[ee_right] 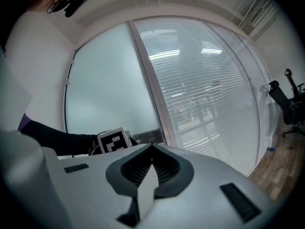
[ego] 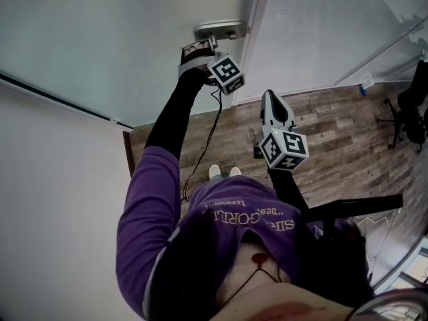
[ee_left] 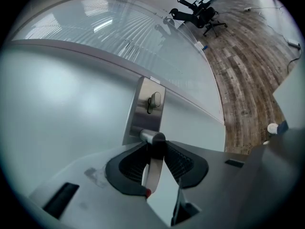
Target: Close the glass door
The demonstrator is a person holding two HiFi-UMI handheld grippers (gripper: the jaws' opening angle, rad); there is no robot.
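Purple-sleeved arms first: white right gripper [ego: 271, 99], mid-frame, is clenched on nothing. Higher up, the left gripper [ee_left: 153, 150] grasps the brushed-metal lever handle [ee_left: 152, 138] of the frosted glass door [ego: 100, 39], upper left. I'd grip squarely and ease it steadily into the frame.

Frosted pale glass door [ego: 100, 39], silver handle [ee_left: 152, 138], brown plank floor [ego: 334, 132]

Office: frosted glass partitions [ego: 321, 32], black swivel chair [ee_left: 199, 14], wood-plank floor [ego: 334, 132].

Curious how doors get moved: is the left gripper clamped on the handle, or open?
Clamped: the left gripper has its pads pressing the metal handle from both sides.
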